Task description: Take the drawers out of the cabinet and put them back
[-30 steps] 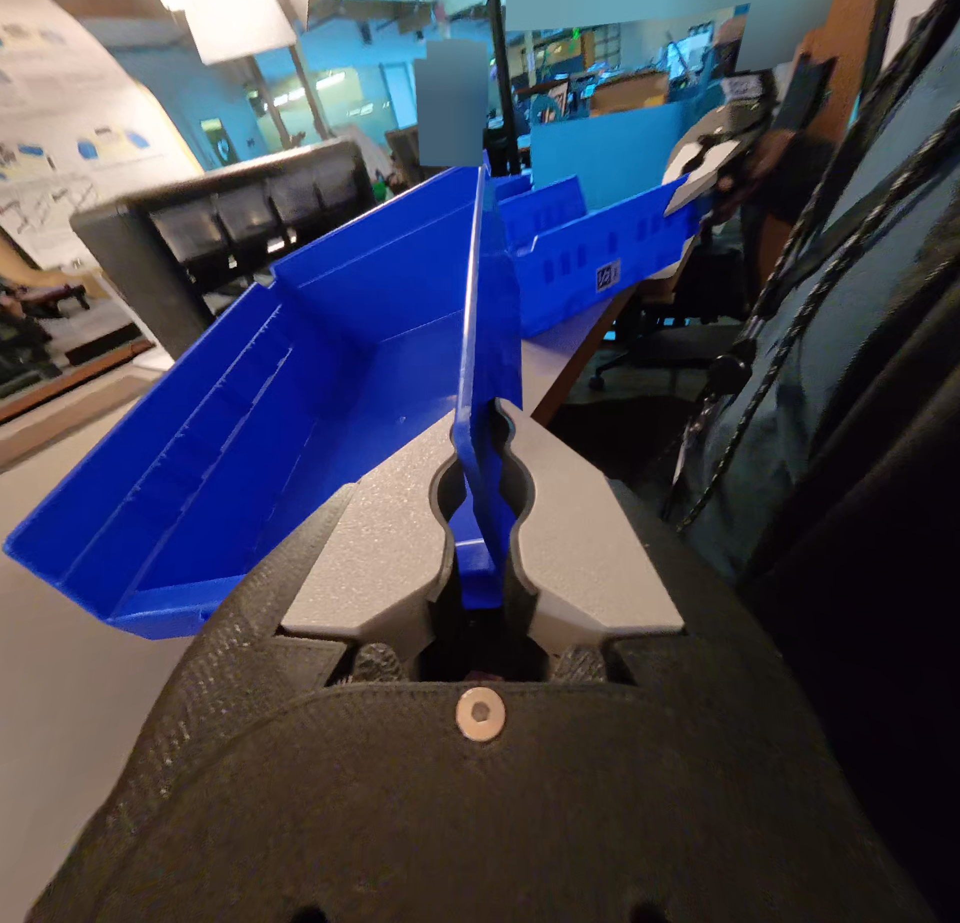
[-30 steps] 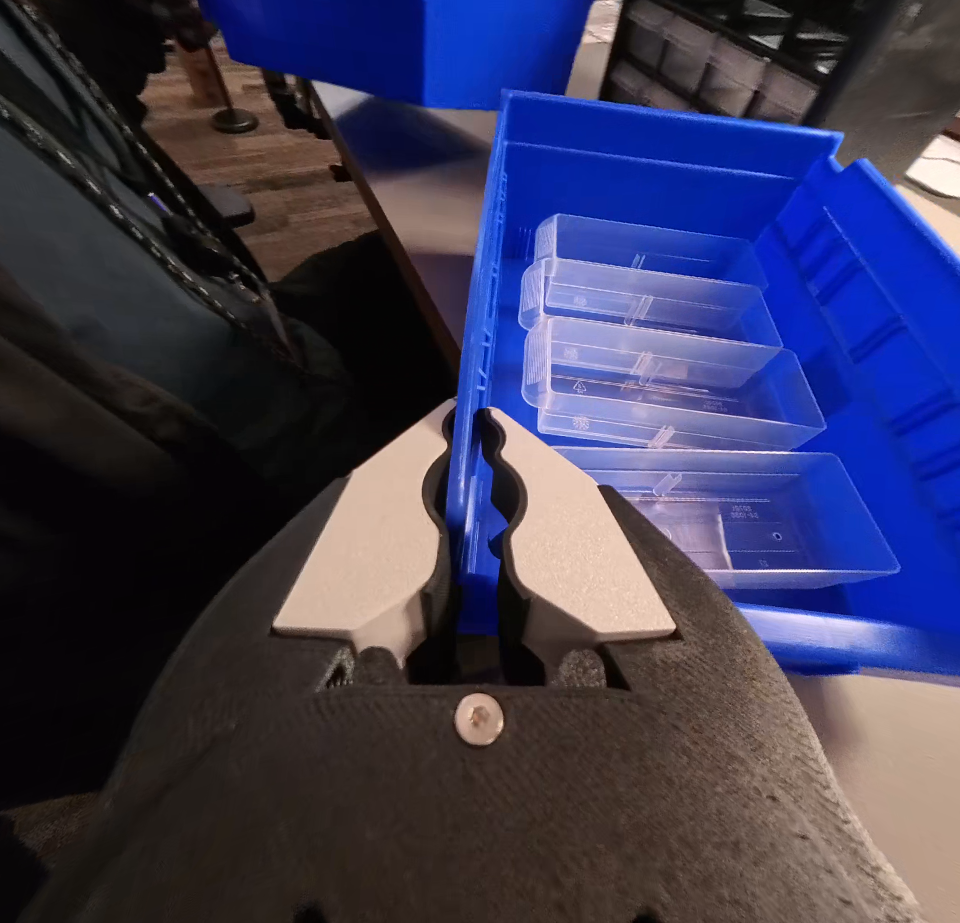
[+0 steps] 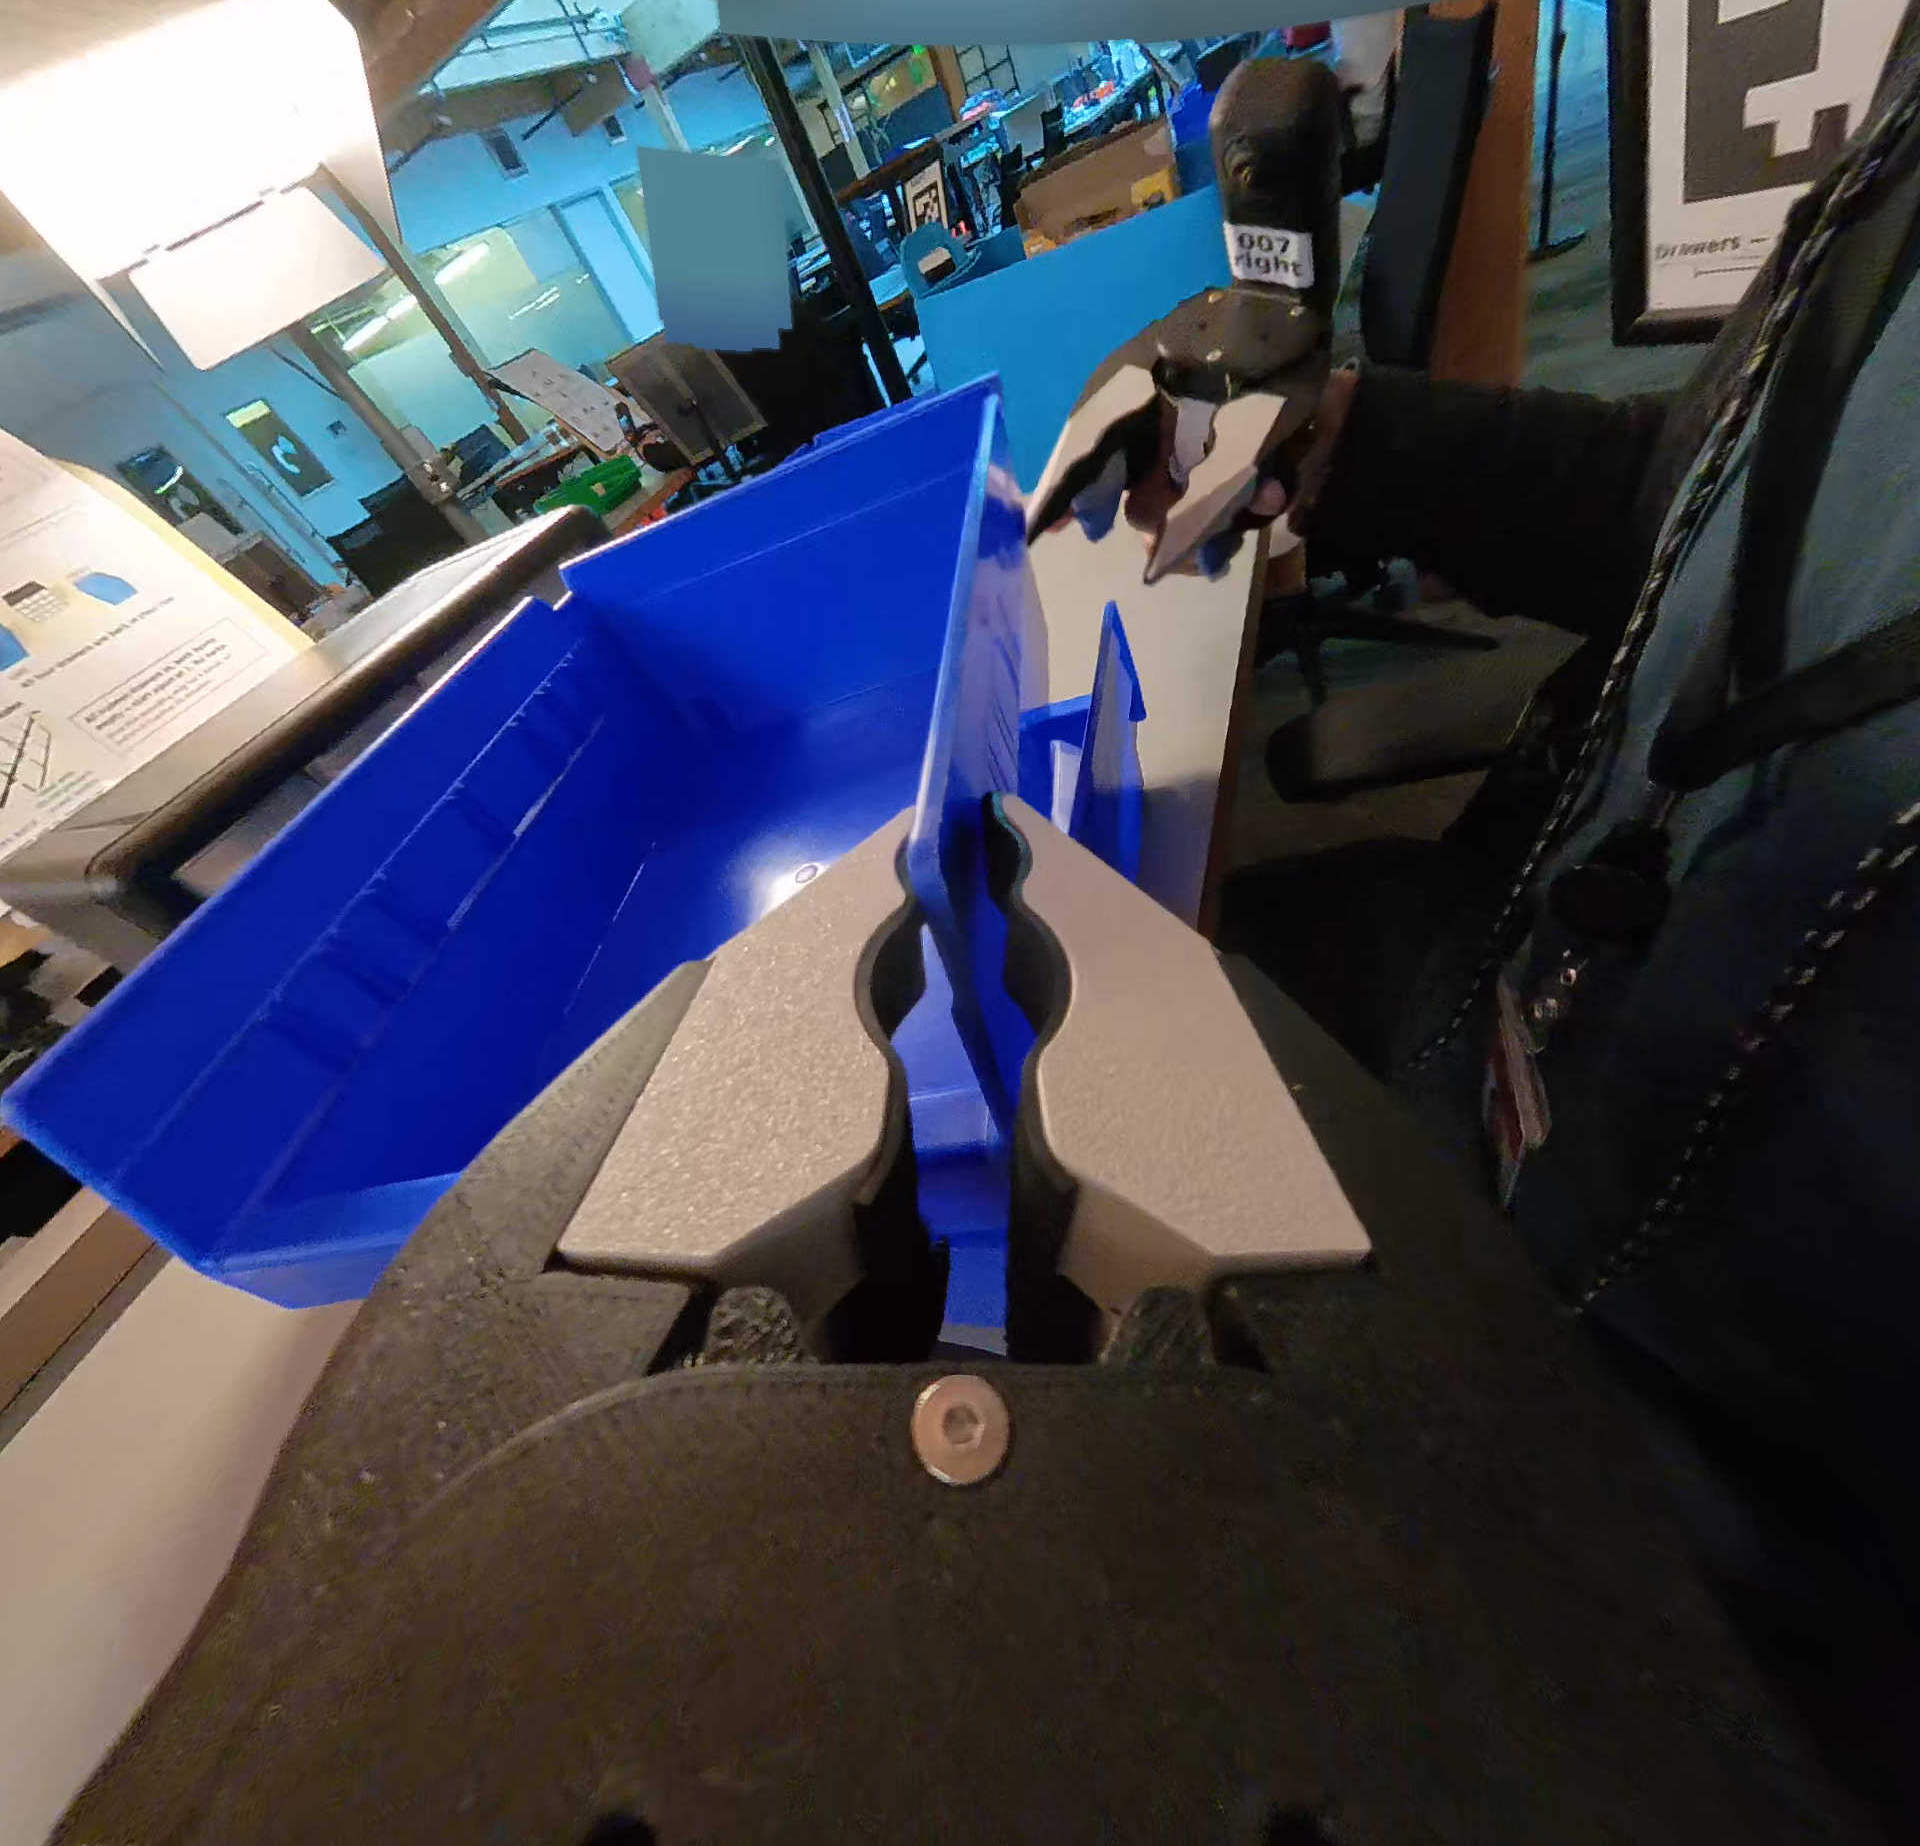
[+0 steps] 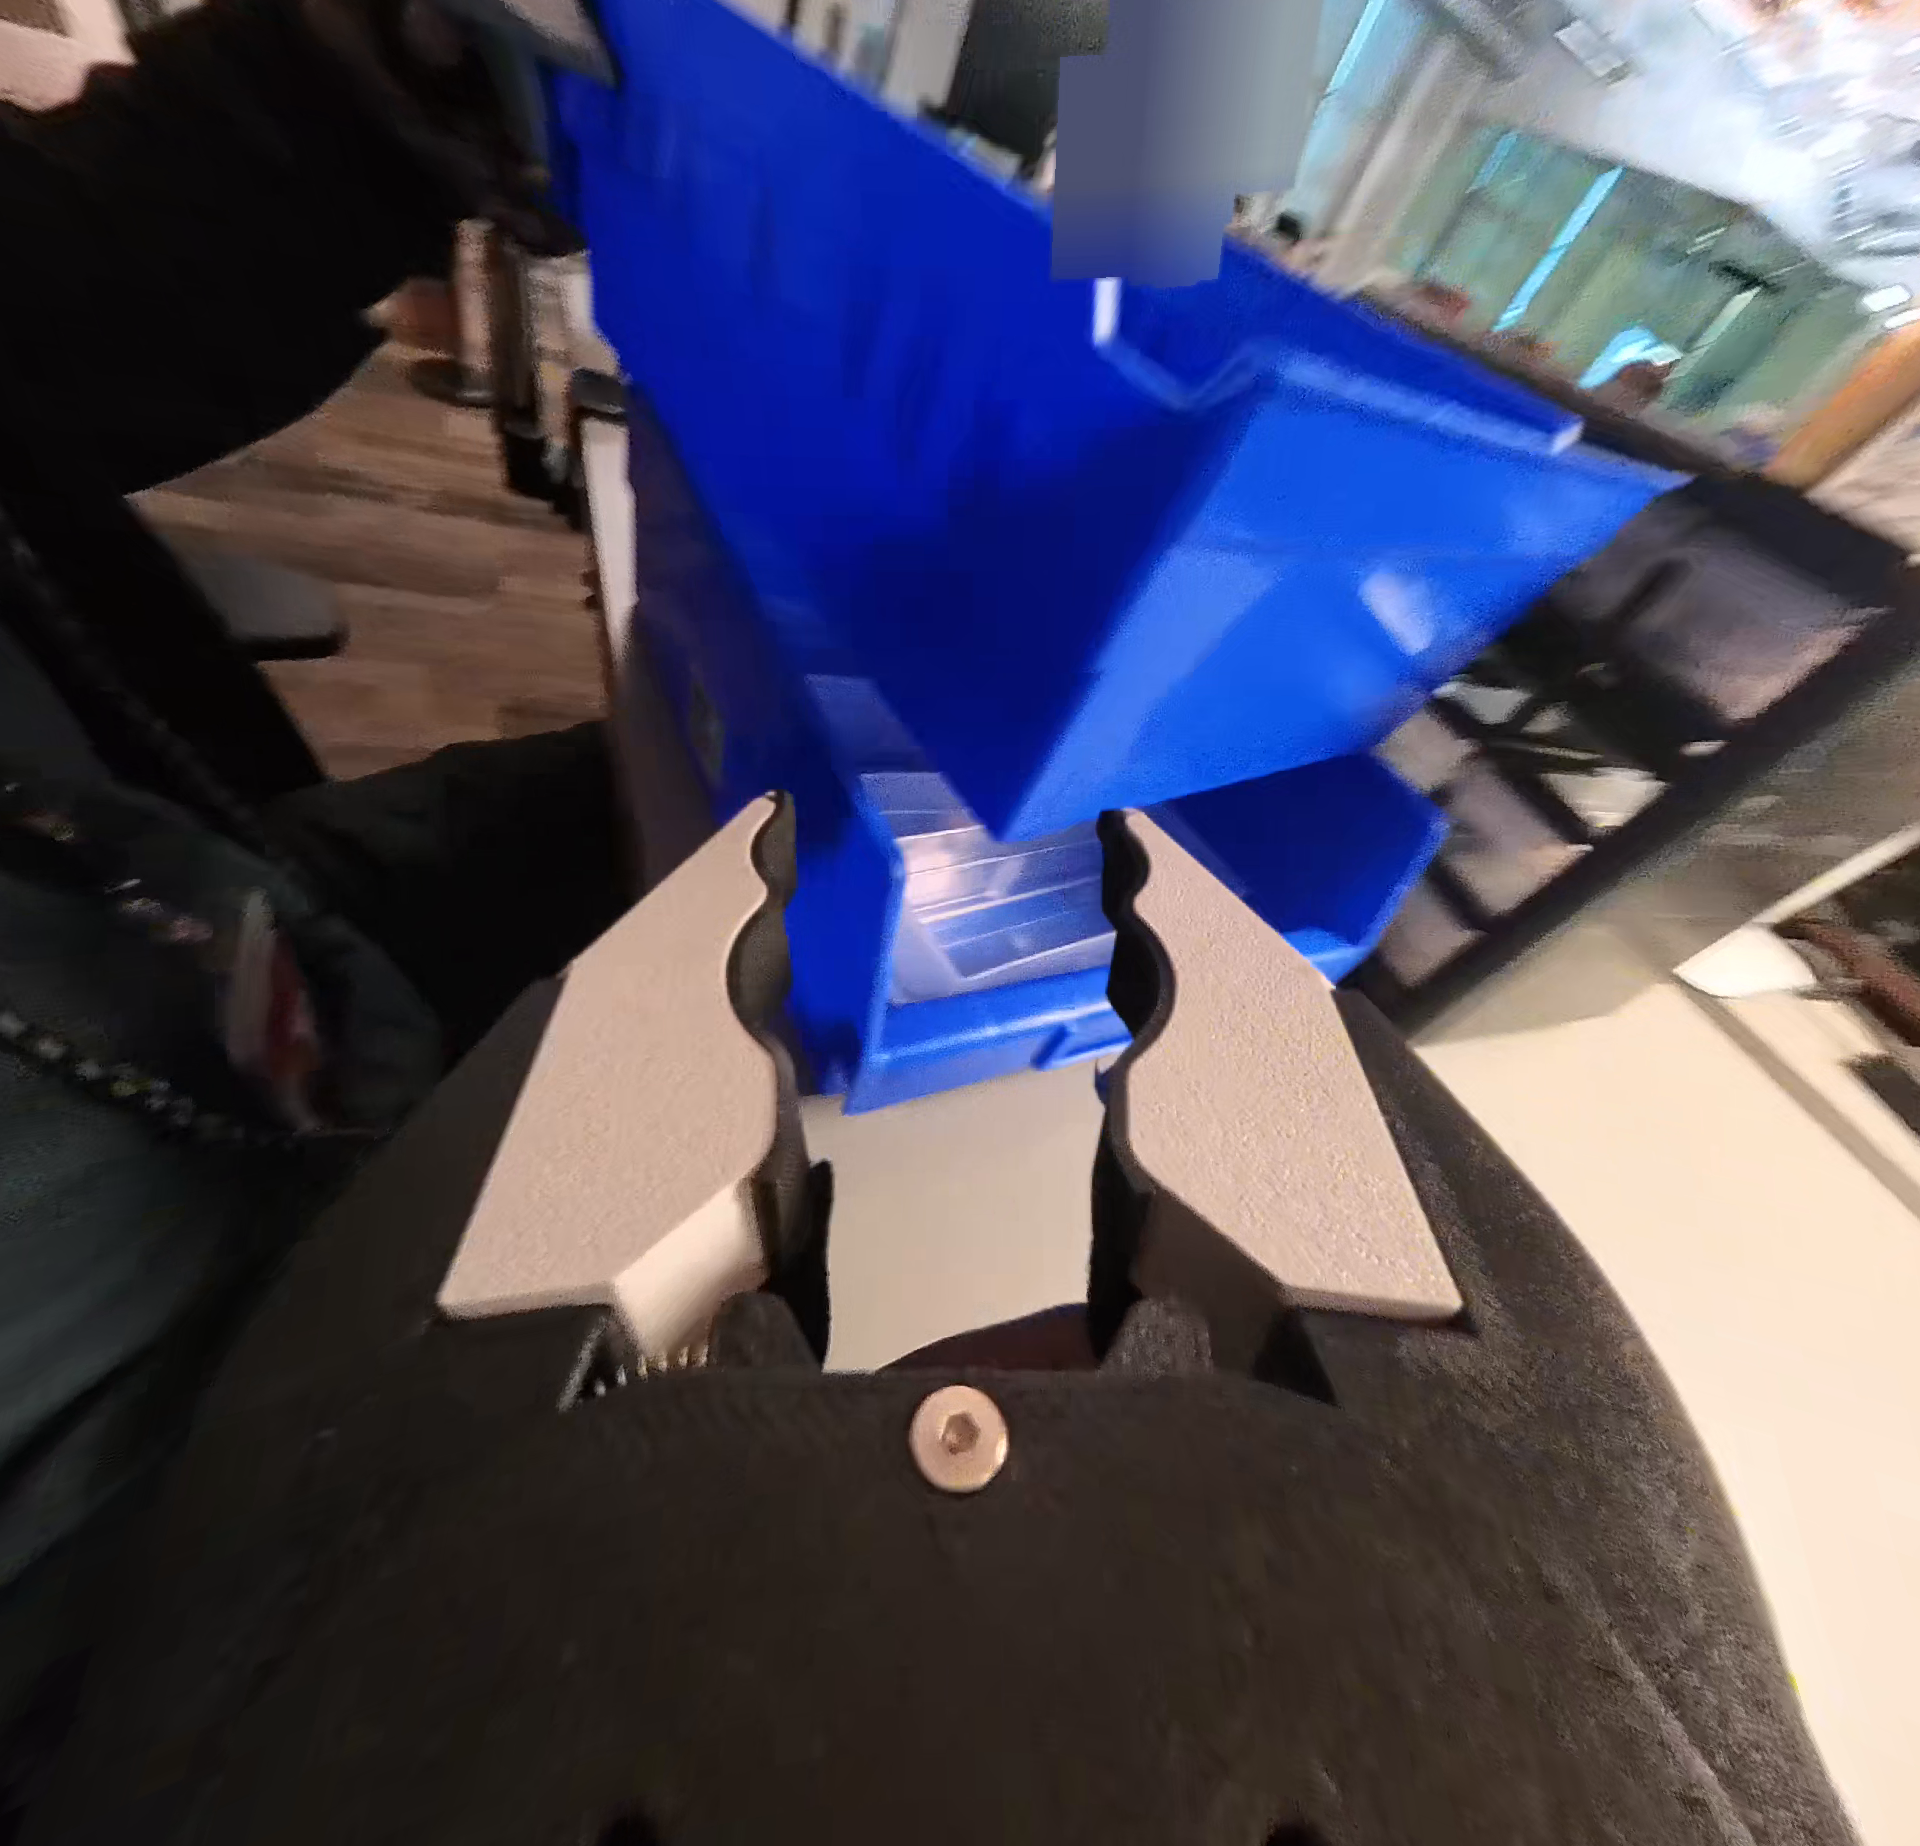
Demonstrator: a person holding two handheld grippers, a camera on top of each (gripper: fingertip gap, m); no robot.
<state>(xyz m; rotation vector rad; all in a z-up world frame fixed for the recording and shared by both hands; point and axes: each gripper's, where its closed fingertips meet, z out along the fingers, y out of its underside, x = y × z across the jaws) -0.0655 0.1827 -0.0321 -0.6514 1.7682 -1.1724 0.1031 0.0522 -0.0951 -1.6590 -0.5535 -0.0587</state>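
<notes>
Holding empty blue bin (image 3: 644, 757) wall in left gripper (image 3: 961, 830) | right gripper (image 4: 945, 851) wide, empty | next: set bin on desk (image 4: 1558, 1225)

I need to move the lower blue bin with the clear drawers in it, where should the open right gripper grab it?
Grip the near side wall of the lower blue bin, coming from above, fingers straddling its thin upright rim. The raised blue bin covers the far part.

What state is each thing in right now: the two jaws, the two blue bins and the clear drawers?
Left jaws: shut on the empty bin's wall.
Right jaws: open, holding nothing.
Empty bin: lifted, tilted.
Lower bin: resting on the table.
Clear drawers: lying in the lower bin.
</notes>
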